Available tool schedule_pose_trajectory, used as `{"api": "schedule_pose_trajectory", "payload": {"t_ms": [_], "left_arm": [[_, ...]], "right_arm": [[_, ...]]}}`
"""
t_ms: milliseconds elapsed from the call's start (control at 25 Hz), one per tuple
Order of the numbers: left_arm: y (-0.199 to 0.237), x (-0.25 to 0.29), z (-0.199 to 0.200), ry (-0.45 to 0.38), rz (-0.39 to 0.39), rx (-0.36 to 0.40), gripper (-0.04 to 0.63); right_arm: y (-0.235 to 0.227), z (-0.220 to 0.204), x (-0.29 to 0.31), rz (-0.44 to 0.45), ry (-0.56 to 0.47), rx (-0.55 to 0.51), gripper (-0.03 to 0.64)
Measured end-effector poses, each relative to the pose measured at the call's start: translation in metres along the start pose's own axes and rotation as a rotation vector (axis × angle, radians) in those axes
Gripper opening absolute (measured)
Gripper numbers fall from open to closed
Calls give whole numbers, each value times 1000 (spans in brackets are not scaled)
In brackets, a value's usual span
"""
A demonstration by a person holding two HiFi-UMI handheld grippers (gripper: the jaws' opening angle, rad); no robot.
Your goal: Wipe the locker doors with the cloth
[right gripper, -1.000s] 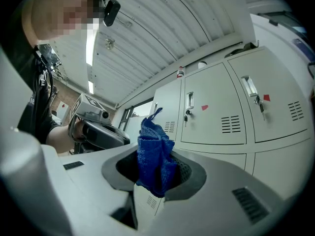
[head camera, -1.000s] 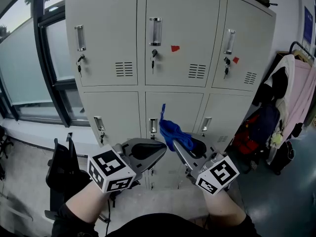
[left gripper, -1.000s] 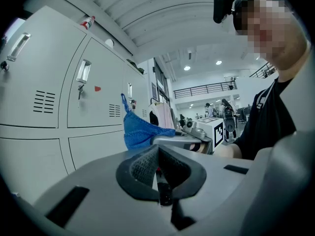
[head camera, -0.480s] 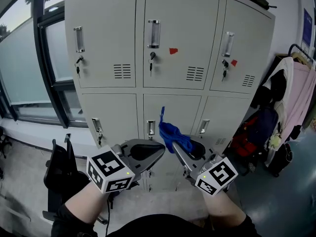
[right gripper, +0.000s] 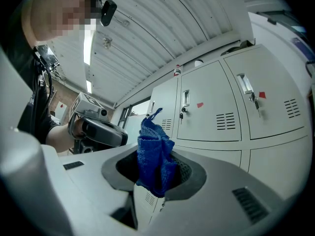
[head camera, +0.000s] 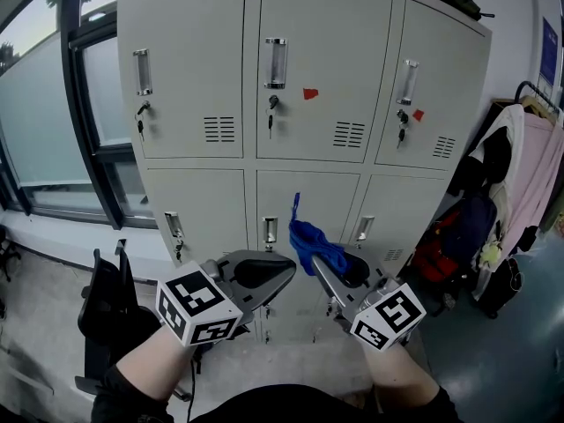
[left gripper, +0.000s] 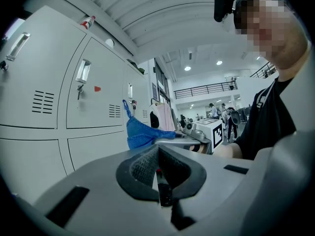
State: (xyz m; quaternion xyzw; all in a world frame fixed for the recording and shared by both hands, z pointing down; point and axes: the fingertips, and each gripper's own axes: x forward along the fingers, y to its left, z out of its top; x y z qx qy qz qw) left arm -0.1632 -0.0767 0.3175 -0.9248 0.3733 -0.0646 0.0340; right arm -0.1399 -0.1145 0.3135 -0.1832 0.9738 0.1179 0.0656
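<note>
A bank of pale grey locker doors (head camera: 308,86) stands in front of me, two rows of three, with metal handles and keys. My right gripper (head camera: 328,267) is shut on a bunched blue cloth (head camera: 313,243), whose loop sticks up before the lower middle door. The right gripper view shows the blue cloth (right gripper: 155,163) pinched between the jaws, short of the lockers (right gripper: 221,112). My left gripper (head camera: 284,270) is held beside it, shut with nothing in it. In the left gripper view the left gripper (left gripper: 156,157) has its pads together and the blue cloth (left gripper: 140,133) shows beyond.
A window and dark frame (head camera: 79,104) lie left of the lockers. Coats and bags hang on a rack (head camera: 515,183) at the right. A black chair (head camera: 110,298) stands low at the left. Red stickers (head camera: 309,93) mark two upper doors.
Both grippers have held nearly still; the view shifted slightly, and the blue cloth sits a little lower against the lower middle door.
</note>
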Motion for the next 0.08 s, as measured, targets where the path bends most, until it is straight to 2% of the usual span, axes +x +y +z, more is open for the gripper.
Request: {"api": "schedule_pose_trajectory", "payload": {"t_ms": [80], "left_arm": [[0, 1, 1, -2, -2, 0, 8]], "right_arm": [[0, 0, 0, -2, 0, 1, 103]]}}
